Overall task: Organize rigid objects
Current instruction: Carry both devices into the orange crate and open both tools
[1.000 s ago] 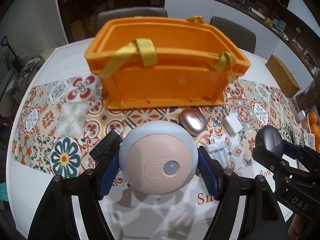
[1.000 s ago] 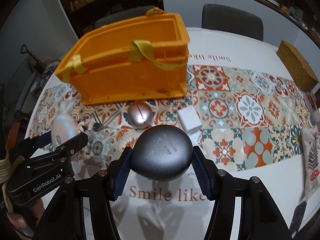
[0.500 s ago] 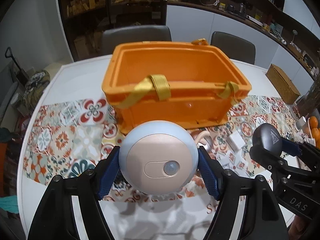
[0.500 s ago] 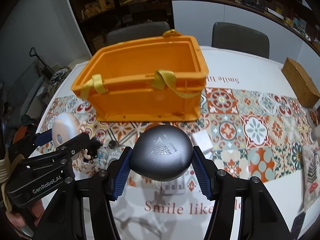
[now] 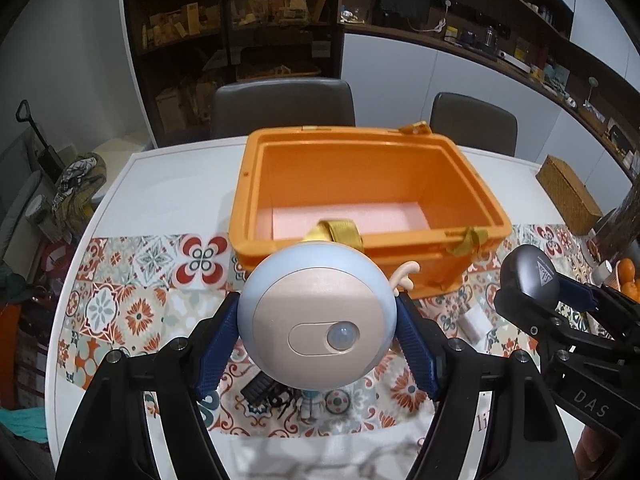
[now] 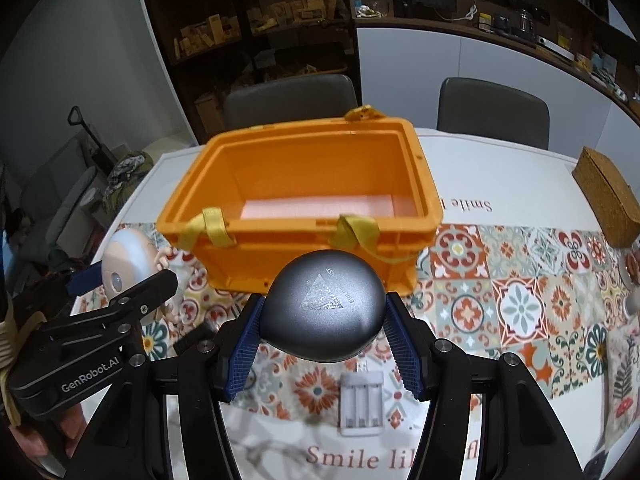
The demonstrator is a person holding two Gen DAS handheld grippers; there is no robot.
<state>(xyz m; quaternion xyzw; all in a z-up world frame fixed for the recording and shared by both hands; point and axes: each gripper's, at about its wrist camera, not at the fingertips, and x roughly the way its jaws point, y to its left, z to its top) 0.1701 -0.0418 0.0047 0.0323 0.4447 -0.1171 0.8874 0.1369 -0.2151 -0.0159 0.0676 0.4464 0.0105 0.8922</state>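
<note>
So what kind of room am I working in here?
Most likely a home dining room: a white table with a patterned tile-print runner, upholstered chairs pulled up behind it, and dark cluttered shelving beside a long counter.

"GenRobot.AI" marks the left gripper [image 6: 132, 276]; "Smile" is printed on the table [image 6: 500, 168].

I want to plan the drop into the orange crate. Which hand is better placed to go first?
Probably the left: the left gripper holds its round blue lamp right before the orange crate opening; the right gripper is similar.
</note>
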